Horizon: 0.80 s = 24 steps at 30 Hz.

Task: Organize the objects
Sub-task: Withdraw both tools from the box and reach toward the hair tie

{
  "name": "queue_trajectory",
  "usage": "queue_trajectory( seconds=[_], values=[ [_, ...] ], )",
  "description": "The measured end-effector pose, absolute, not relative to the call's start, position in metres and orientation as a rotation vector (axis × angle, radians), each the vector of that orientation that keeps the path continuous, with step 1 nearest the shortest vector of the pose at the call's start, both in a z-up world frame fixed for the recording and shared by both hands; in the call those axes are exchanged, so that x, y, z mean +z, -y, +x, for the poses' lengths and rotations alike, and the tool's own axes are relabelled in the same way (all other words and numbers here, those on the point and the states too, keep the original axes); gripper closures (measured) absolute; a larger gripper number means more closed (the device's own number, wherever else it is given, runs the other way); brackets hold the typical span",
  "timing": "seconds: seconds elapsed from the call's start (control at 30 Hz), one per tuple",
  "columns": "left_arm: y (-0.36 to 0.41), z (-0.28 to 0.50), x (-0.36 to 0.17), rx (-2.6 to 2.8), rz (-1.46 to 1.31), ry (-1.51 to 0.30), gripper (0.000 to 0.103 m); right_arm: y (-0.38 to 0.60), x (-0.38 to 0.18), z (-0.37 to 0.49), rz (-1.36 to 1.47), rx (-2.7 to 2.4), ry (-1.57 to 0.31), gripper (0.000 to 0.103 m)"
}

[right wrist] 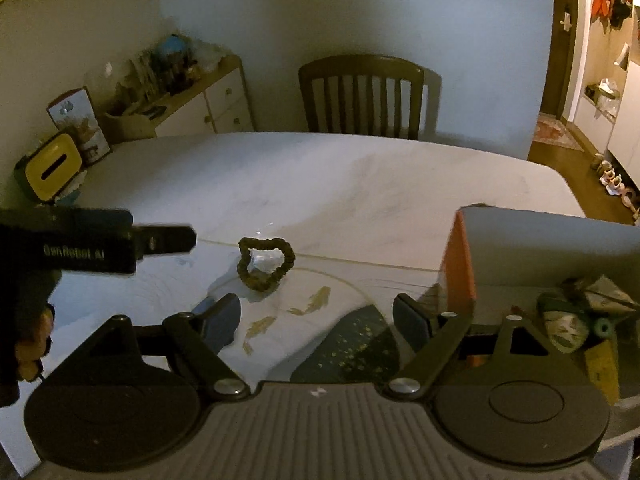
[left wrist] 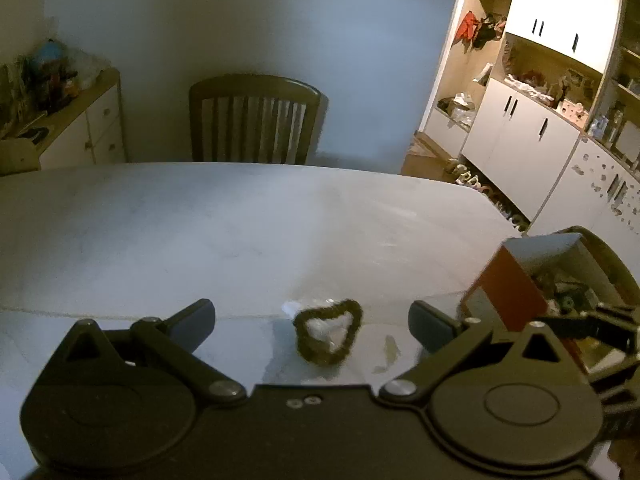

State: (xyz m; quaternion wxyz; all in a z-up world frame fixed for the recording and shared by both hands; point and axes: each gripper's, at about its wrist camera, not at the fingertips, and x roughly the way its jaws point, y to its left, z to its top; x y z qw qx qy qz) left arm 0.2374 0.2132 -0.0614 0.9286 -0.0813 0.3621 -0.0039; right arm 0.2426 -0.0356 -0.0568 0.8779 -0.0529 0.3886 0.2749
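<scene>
A dark scrunchie (left wrist: 329,332) lies on the white table with a small clear wrapper inside its loop; it also shows in the right wrist view (right wrist: 266,264). My left gripper (left wrist: 312,324) is open, its fingers either side of the scrunchie and just short of it. It also shows from the side in the right wrist view (right wrist: 160,240). My right gripper (right wrist: 316,320) is open and empty, nearer than the scrunchie. An open box (right wrist: 548,248) with orange sides holds several items at the right; it also shows in the left wrist view (left wrist: 536,276).
A wooden chair (right wrist: 368,96) stands at the table's far side. A yellow tissue box (right wrist: 52,168) and a carton (right wrist: 78,124) sit at the table's left corner. A sideboard (right wrist: 200,100) is behind. White cabinets (left wrist: 520,140) stand at the right.
</scene>
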Motion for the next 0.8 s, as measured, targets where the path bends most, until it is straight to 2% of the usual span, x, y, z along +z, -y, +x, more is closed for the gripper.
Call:
queue_trajectory(
  seconds=[0.8],
  values=[
    [-0.247, 0.357, -0.128, -0.038, -0.410, -1.032, 0.001, -0.039, -0.133, 0.314, -0.137, 0.617, -0.885, 0.020]
  ],
)
